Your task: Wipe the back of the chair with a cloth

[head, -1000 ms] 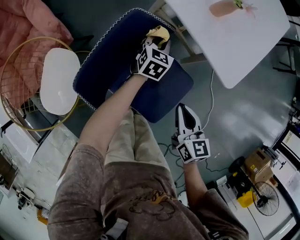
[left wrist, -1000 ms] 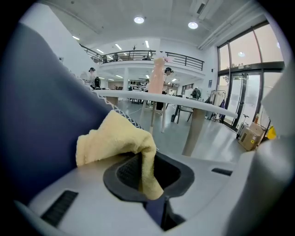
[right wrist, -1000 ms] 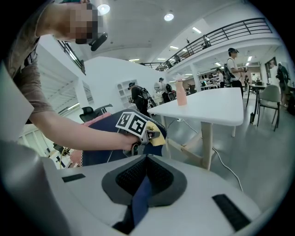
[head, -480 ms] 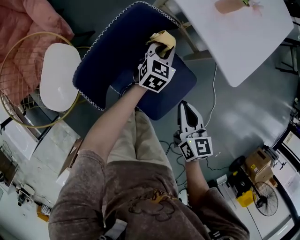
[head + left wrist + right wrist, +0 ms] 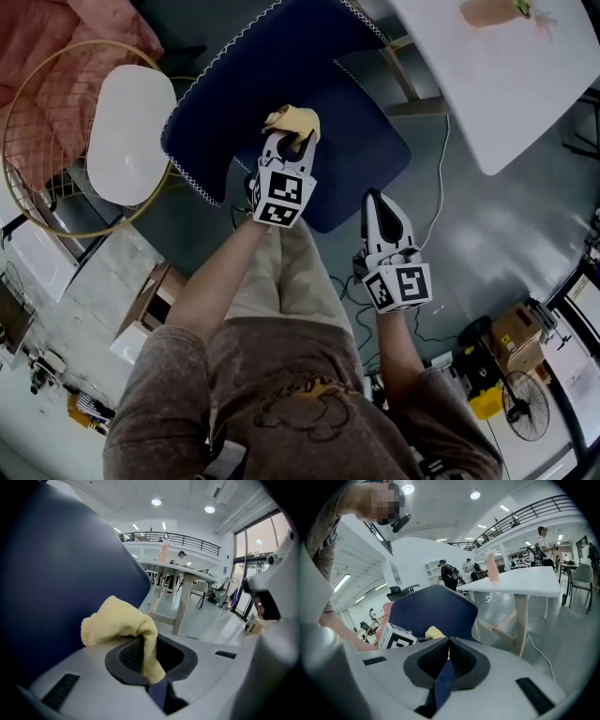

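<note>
The navy chair's back (image 5: 248, 89), edged with white stitching, slopes up to the left of its seat (image 5: 370, 155). My left gripper (image 5: 289, 141) is shut on a yellow cloth (image 5: 292, 120) and presses it against the chair back. In the left gripper view the cloth (image 5: 123, 624) bulges out of the shut jaws of the left gripper (image 5: 145, 656), with the navy chair back (image 5: 56, 573) filling the left side. My right gripper (image 5: 377, 199) hangs shut and empty over the floor beside the seat. From the right gripper view, that gripper (image 5: 449, 641) faces the chair (image 5: 436, 606) and the cloth (image 5: 434, 632).
A white table (image 5: 506, 84) with a pinkish object (image 5: 492, 11) stands beyond the chair. A white oval cushion (image 5: 131, 131) lies in a gold wire frame (image 5: 37, 202) at left. A cable (image 5: 436, 202) runs over the grey floor. Boxes and a fan (image 5: 520, 412) sit at lower right.
My left gripper has drawn the cloth down across the chair back, toward me. The right gripper has stayed about where it was, shut.
</note>
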`<state>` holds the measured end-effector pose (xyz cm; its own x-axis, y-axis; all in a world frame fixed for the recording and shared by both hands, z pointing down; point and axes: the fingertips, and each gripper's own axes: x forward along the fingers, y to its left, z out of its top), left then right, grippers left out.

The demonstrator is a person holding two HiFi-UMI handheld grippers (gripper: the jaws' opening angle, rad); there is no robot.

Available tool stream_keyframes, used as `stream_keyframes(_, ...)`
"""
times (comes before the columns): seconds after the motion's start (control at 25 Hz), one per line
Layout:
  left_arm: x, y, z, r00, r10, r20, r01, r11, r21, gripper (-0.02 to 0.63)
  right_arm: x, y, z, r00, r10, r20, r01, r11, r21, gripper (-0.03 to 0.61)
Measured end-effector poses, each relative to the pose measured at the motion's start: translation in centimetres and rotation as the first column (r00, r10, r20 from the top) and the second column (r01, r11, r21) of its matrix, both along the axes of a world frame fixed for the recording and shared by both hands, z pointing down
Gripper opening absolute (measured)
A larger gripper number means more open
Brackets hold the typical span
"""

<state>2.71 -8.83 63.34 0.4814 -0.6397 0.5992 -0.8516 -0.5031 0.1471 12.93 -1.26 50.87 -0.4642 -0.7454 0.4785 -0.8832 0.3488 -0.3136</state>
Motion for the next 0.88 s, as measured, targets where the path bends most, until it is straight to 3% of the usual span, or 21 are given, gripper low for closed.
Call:
stream_keyframes(0.48,-6.9,8.5,4.7,0.989,-0.106,0.106,0.113,0.992,-0.059,0.052,-2.8,1.5,1.2,0.998,-0.07,0.003,0.07,0.997,-0.019,0.026)
stream_keyframes(0.88,-8.9,9.7,6.6,0.976,-0.155,0.153,0.168,0.983,-0.074,0.052,-3.2,2.2,1.9,0.997,-0.08,0.003,0.08,0.996,-0.03,0.026)
